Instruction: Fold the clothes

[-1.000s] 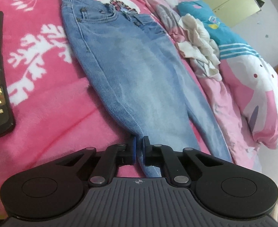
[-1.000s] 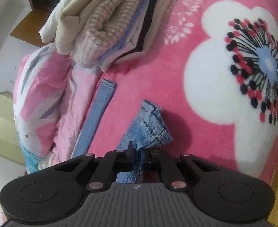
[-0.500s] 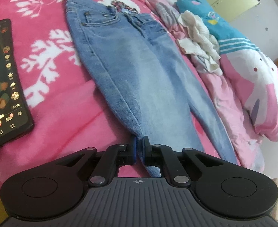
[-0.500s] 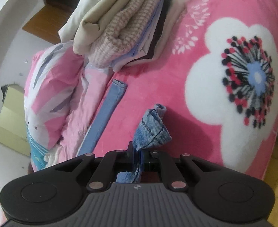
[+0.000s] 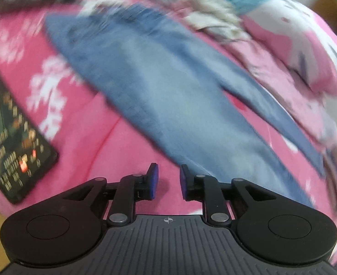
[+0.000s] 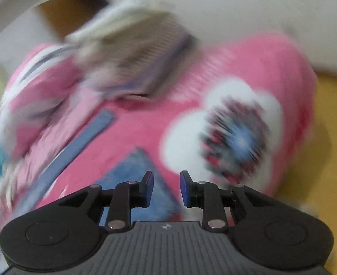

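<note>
Blue jeans lie spread lengthwise on the pink flowered blanket, waist far, legs toward me. My left gripper hovers just off the near leg's edge, its jaws opening with only blanket showing between them. In the right wrist view the near leg's hem lies flat on the blanket, and the other leg's end stretches away to the left. My right gripper is above that hem, jaws opening; the denim lies under the gap, and the pads do not press it. Both views are motion-blurred.
A phone with a lit screen lies on the blanket to the left. A crumpled pink and white quilt and a whitish garment line the right side. A stack of folded clothes sits at the far end. Yellow floor lies past the bed's edge.
Both grippers have let go of the jeans leg and opened. Both have lifted, pulled back and rolled. The hem that stood bunched in the right gripper now lies flat.
</note>
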Tool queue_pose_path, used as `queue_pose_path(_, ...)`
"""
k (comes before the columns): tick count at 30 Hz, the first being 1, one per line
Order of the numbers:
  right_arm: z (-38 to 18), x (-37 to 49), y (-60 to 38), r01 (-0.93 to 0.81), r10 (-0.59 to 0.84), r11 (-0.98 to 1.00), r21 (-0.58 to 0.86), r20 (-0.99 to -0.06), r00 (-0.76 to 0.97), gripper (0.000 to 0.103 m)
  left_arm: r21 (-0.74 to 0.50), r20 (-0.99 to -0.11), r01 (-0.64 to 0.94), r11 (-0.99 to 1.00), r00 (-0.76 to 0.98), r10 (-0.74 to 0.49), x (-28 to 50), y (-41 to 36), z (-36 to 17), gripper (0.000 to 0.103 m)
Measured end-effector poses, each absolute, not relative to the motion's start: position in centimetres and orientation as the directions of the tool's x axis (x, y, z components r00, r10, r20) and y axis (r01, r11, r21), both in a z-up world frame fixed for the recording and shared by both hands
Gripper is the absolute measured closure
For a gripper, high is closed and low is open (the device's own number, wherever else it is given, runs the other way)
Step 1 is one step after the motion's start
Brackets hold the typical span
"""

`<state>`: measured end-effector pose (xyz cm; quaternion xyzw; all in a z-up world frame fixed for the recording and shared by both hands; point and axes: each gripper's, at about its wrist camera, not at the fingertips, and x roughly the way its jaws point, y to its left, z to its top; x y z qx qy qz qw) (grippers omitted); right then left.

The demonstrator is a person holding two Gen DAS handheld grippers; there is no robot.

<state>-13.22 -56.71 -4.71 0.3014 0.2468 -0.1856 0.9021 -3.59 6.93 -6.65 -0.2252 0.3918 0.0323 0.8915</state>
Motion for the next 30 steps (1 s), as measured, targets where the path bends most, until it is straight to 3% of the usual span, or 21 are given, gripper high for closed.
queue_pose_path(5,-2.6,-6.5,-44.2,0.072,0.016,0.982,0.173,-0.464,0.886,0.076,-0.275,-0.684,-0.016,0.961,0.706,-0.184,-1.9,2.2,-5.7,0.082)
queue_pose_path(8,-4.2,-2.7,-35.4,-0.143,0.123,0.99,-0.006,-0.473,0.872,0.08,-0.234,-0.709,0.049,0.971,0.675,-0.205,0.0,-0.1,-6.6,0.082)
queue_pose_path(10,-5.7,-0.6,-31.6,-0.246,0.202,0.969,-0.021,-0.51,0.836,0.087,-0.172,-0.733,0.069,0.983,0.657,-0.175,1.1,-1.4,-7.5,0.082)
queue_pose_path(14,-7.6,1.2,-33.0,-0.184,0.165,0.983,0.023,-0.567,0.807,0.092,-0.141,-0.747,0.101,0.985,0.642,-0.173,2.0,-2.0,-8.3,0.082)
queue_pose_path(17,-8.0,0.5,-41.6,0.025,0.061,0.989,0.143,-0.564,0.824,0.103,-0.188,-0.748,0.093,0.978,0.632,-0.204,2.2,-1.2,-8.6,0.081)
queue_pose_path(20,-8.3,-0.8,-50.9,0.25,-0.063,0.932,0.263,-0.561,0.825,0.103,-0.236,-0.744,0.074,0.969,0.628,-0.229,2.7,-0.6,-8.8,0.081)
queue_pose_path(23,-7.8,-2.5,-55.7,0.43,-0.236,0.869,0.246,-0.559,0.795,0.103,-0.237,-0.742,0.074,0.969,0.63,-0.23,2.7,-0.8,-8.8,0.08)
queue_pose_path(26,-6.7,-3.7,-54.4,0.408,-0.239,0.881,0.241,-0.517,0.822,0.103,-0.222,-0.743,0.079,0.972,0.632,-0.221,2.6,-1.1,-8.7,0.078)
queue_pose_path(30,-6.5,-3.7,-46.0,0.087,0.019,0.971,0.223,-0.434,0.901,0.103,-0.187,-0.746,0.09,0.978,0.636,-0.2,2.6,-1.6,-8.7,0.077)
